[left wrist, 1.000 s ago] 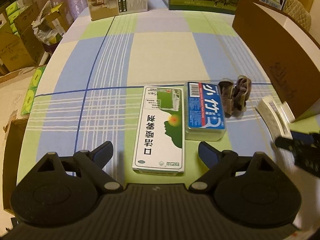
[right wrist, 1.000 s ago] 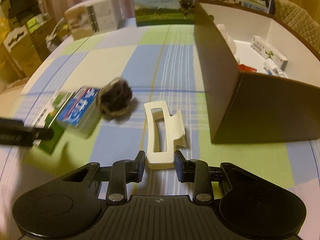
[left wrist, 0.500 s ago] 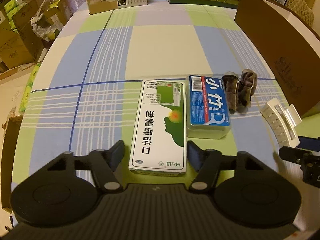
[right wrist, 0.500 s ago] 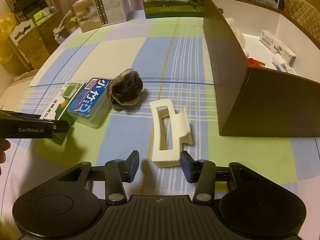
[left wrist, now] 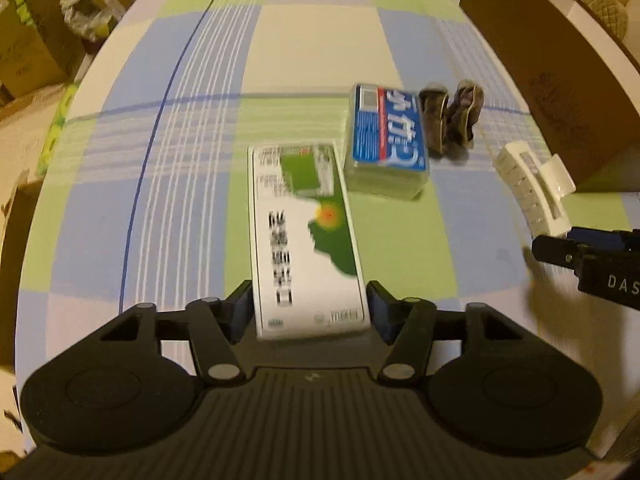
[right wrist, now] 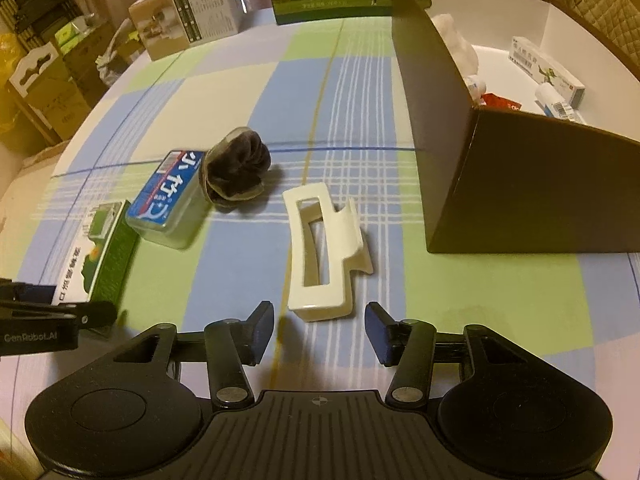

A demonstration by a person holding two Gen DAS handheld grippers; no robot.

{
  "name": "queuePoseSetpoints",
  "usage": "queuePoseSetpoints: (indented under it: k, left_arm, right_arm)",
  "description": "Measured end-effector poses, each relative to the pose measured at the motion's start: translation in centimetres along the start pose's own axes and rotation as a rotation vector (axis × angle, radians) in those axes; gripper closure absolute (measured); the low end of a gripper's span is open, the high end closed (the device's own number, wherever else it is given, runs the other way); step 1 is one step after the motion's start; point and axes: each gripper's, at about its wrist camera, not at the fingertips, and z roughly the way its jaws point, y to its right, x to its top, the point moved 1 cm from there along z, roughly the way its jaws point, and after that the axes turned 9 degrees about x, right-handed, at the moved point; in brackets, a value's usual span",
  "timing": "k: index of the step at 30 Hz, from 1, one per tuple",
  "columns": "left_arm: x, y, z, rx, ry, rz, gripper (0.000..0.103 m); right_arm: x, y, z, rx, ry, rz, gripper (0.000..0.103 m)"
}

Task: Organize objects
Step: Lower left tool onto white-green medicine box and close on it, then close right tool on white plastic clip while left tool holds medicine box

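Between the left tool's point(left wrist: 311, 309) fingers the green-white box point(left wrist: 305, 236) sits pinched; right tool point(right wrist: 320, 326) spread.

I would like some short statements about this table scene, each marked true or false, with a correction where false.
1. The left tool has its fingers on both sides of the white and green box. True.
2. The right tool grips the white hair clip. False: it is open, the clip lies just ahead.
3. The brown box is empty. False: several items lie inside.
4. The dark scrunchie lies beside the blue-labelled case. True.
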Motion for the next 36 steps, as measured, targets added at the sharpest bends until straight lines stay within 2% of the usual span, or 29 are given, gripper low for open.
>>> queuePoseSetpoints:
  k: [1, 2, 8, 11, 12, 13, 18, 22, 29, 31, 32, 36]
  left_arm:
    - [0.2, -0.1, -0.1, -0.001, 0.009, -0.010, 0.034]
    - [0.4, -0.1, -0.2, -0.006, 0.022, -0.025, 0.033]
    - [1.8, -0.5, 0.7, 0.002, 0.046, -0.077, 0.031]
    - [2.5, -0.9, 1.4, 0.010, 0.062, -0.101, 0.036]
    - [2.6, -0.9, 1.4, 0.017, 0.069, -0.096, 0.041]
    - [2.7, -1.0, 1.4, 0.017, 0.073, -0.089, 0.050]
    - [2.0, -0.6, 0.8, 0.052, 0.040, -0.062, 0.051]
    - [1.0, -0.1, 0.4, 0.046, 0.032, -0.047, 0.051]
    - [1.5, 0.0, 1.0, 0.042, 0.028, -0.048, 0.051]
    - [1.5, -0.1, 1.1, 0.040, 0.024, -0.050, 0.051]
    - [1.5, -0.1, 1.2, 0.039, 0.022, -0.052, 0.051]
    - [1.6, -0.1, 1.4, 0.042, 0.025, -0.046, 0.051]
  right_arm:
    - [0.0, 0.0, 0.0, -0.004, 0.004, -0.004, 0.055]
    - [0.0, -0.1, 0.0, -0.011, 0.006, -0.010, 0.054]
    - [0.4, 0.0, 0.3, -0.011, 0.019, -0.011, 0.049]
    - [0.8, 0.0, 0.4, -0.017, 0.047, -0.018, 0.047]
    - [1.0, 0.1, 0.4, -0.021, 0.057, -0.022, 0.047]
    - [1.1, 0.2, 0.4, -0.024, 0.064, -0.025, 0.047]
    - [1.6, 0.6, 0.3, -0.011, 0.094, -0.013, 0.047]
    - [1.8, 0.6, 0.6, -0.020, 0.103, -0.034, 0.047]
    - [1.8, 0.4, 1.7, -0.039, 0.107, -0.097, 0.047]
    - [1.7, 0.3, 1.9, -0.042, 0.102, -0.118, 0.055]
    - [1.6, 0.2, 2.0, -0.039, 0.095, -0.133, 0.064]
    - [1.3, -0.4, 2.0, -0.049, 0.080, -0.181, 0.066]
